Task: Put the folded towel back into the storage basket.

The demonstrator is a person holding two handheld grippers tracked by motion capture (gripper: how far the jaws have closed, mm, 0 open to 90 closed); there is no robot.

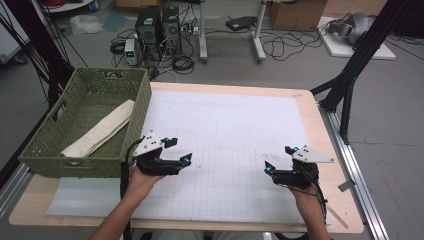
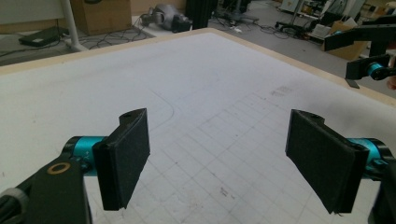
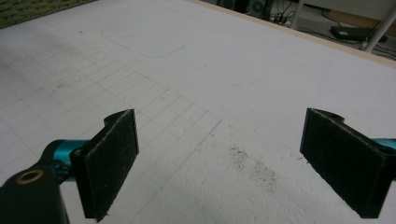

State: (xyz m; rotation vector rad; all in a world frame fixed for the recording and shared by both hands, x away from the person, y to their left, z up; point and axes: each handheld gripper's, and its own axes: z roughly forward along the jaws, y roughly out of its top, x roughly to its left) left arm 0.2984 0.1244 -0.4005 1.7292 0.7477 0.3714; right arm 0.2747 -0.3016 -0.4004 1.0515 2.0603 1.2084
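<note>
- Left gripper (image 1: 179,150): jaws spread wide, empty, just right of the green basket (image 1: 60,150)
- Right gripper (image 1: 279,157): jaws wide apart, empty, well right of the basket
- Folded cloth (image 1: 102,129): lying inside the basket

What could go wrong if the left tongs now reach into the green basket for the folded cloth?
1. The left tongs are open just beside the green basket, so their jaws could catch its woven wall and push it along the table.
2. The folded cloth leans against the basket's inner wall; a grip on one layer may let it unfold.
3. The trailing cable could snag on the rim.
</note>
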